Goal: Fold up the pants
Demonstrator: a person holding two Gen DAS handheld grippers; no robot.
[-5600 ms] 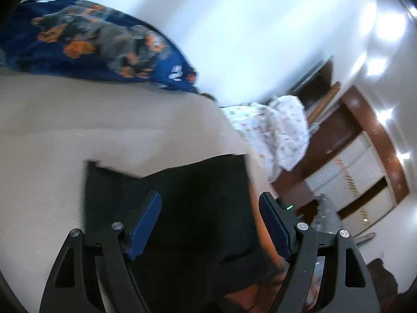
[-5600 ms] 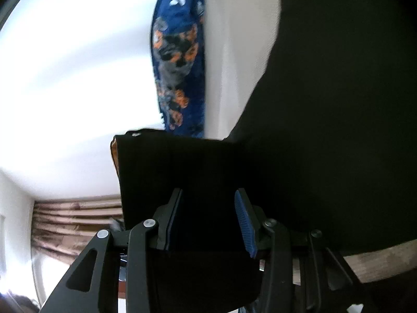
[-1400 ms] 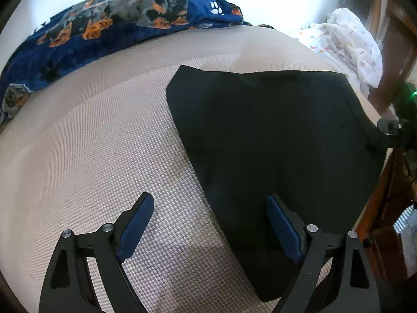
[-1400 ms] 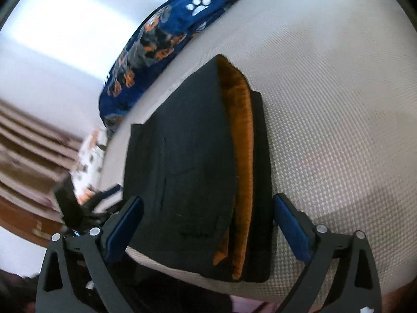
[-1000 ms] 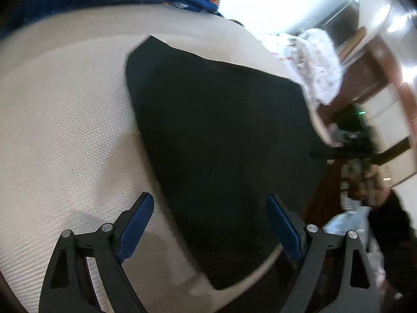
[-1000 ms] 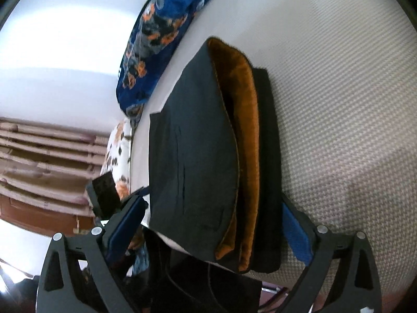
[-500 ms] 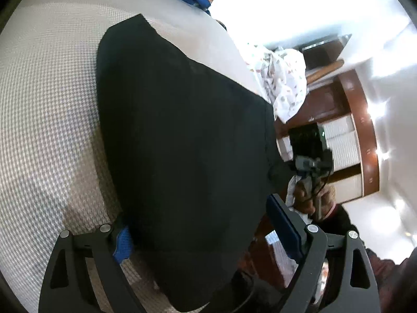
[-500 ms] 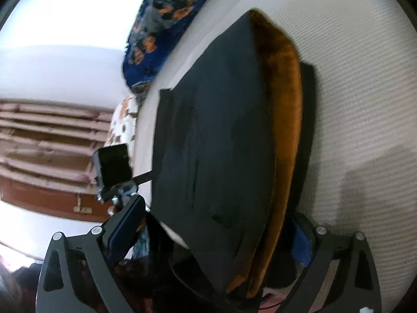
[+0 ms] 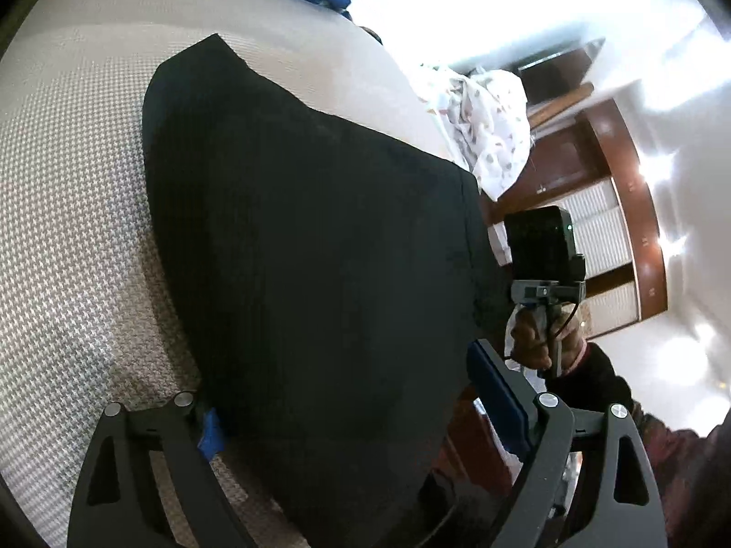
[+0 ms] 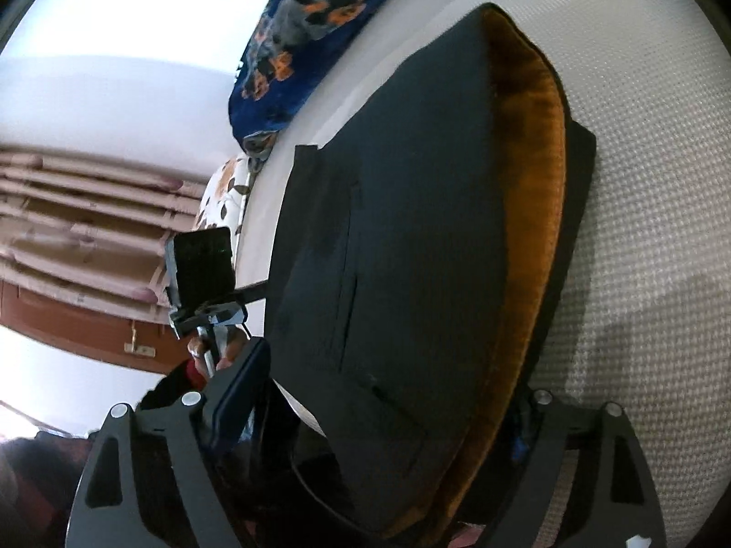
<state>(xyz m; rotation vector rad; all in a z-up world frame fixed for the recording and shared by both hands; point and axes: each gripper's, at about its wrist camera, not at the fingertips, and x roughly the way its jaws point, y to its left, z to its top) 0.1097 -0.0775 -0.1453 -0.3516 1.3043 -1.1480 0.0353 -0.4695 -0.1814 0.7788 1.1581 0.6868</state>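
Note:
The black pants (image 9: 310,251) lie folded flat on the beige textured bed (image 9: 68,228). In the right wrist view the pants (image 10: 402,251) show an orange lining (image 10: 534,173) along their right fold. My left gripper (image 9: 356,415) is open and straddles the near end of the pants, one finger under the cloth edge. My right gripper (image 10: 384,415) is open and straddles the other end, its right finger hidden by the cloth. The right gripper shows in the left wrist view (image 9: 543,269), held in a hand.
A blue dog-print blanket (image 10: 315,23) lies along the far edge of the bed. A white patterned cloth (image 9: 489,123) is heaped past the bed. Brown wooden cabinets (image 9: 617,228) and curtains (image 10: 68,219) stand beyond.
Both grippers have moved in low at opposite ends of the folded pants, which now fill the gap between their open fingers. The jaws stayed open.

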